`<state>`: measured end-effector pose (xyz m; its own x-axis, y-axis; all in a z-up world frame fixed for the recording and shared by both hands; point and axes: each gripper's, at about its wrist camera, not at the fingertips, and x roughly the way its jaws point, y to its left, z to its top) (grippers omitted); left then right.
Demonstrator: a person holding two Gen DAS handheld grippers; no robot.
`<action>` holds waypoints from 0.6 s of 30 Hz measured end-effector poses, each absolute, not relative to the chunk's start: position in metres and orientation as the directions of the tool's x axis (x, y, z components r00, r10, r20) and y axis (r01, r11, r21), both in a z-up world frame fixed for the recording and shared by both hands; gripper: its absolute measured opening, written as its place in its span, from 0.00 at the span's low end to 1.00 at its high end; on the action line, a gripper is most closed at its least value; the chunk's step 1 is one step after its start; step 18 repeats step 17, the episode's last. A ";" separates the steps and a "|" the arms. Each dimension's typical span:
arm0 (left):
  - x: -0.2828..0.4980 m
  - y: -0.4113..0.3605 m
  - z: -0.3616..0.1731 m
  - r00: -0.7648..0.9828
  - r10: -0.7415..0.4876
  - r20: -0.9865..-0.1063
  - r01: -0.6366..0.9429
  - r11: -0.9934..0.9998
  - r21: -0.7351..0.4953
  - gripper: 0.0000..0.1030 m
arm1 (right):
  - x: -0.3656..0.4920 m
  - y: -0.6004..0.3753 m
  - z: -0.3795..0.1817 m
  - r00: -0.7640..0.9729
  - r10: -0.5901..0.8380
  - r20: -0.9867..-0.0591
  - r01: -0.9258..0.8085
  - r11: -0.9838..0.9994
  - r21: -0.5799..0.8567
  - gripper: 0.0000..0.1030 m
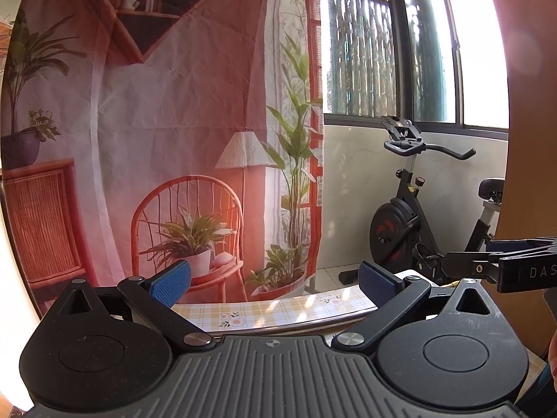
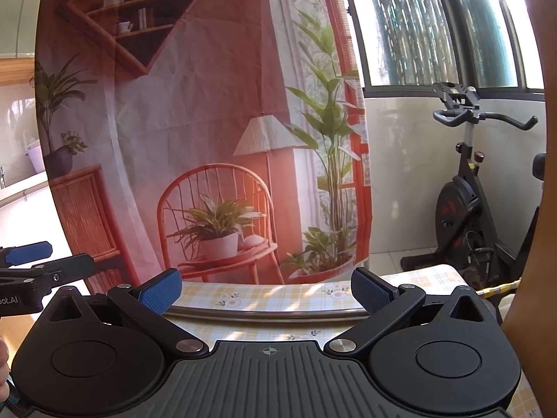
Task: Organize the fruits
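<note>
No fruit shows in either view. My left gripper (image 1: pixel 275 284) is open, its blue-padded fingers spread wide with nothing between them, held above a table with a yellow checked floral cloth (image 1: pixel 264 308). My right gripper (image 2: pixel 266 291) is open and empty too, over the same cloth (image 2: pixel 264 294). A curved metal rim (image 2: pixel 264 313), also seen as a metal rim (image 1: pixel 278 327) in the left view, lies just past the fingers. The right gripper's side (image 1: pixel 501 264) enters the left wrist view at the right edge. The left gripper's side (image 2: pixel 31 268) enters the right wrist view at the left.
A printed backdrop (image 1: pixel 181 122) of a chair, plants and shelves hangs behind the table. An exercise bike (image 2: pixel 473 209) stands on the floor at the back right, under large windows (image 1: pixel 400 45). A wooden panel (image 1: pixel 529 104) fills the far right edge.
</note>
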<state>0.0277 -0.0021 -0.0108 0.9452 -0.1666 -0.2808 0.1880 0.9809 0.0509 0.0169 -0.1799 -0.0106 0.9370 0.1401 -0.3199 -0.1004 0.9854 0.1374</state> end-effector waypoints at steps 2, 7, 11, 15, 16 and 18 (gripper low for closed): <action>0.027 -0.001 -0.010 0.944 -0.173 -0.281 0.193 0.980 0.045 1.00 | 0.017 -0.179 -0.010 0.936 0.139 -0.322 -0.101 0.986 0.133 1.00; 0.028 -0.001 -0.009 0.945 -0.173 -0.279 0.192 0.981 0.042 1.00 | 0.018 -0.175 -0.009 0.937 0.129 -0.324 -0.099 0.989 0.108 1.00; 0.027 -0.001 -0.010 0.945 -0.178 -0.276 0.198 0.979 0.048 1.00 | 0.018 -0.174 -0.010 0.936 0.133 -0.326 -0.102 0.989 0.110 1.00; 0.027 -0.001 -0.011 0.943 -0.182 -0.280 0.201 0.979 0.041 1.00 | 0.018 -0.173 -0.011 0.933 0.133 -0.333 -0.103 0.989 0.107 1.00; 0.027 0.000 -0.011 0.943 -0.182 -0.280 0.200 0.979 0.039 1.00 | 0.019 -0.173 -0.012 0.933 0.133 -0.336 -0.103 0.989 0.106 1.00; 0.027 0.000 -0.011 0.942 -0.183 -0.281 0.201 0.979 0.038 1.00 | 0.019 -0.173 -0.012 0.932 0.132 -0.338 -0.102 0.989 0.106 1.00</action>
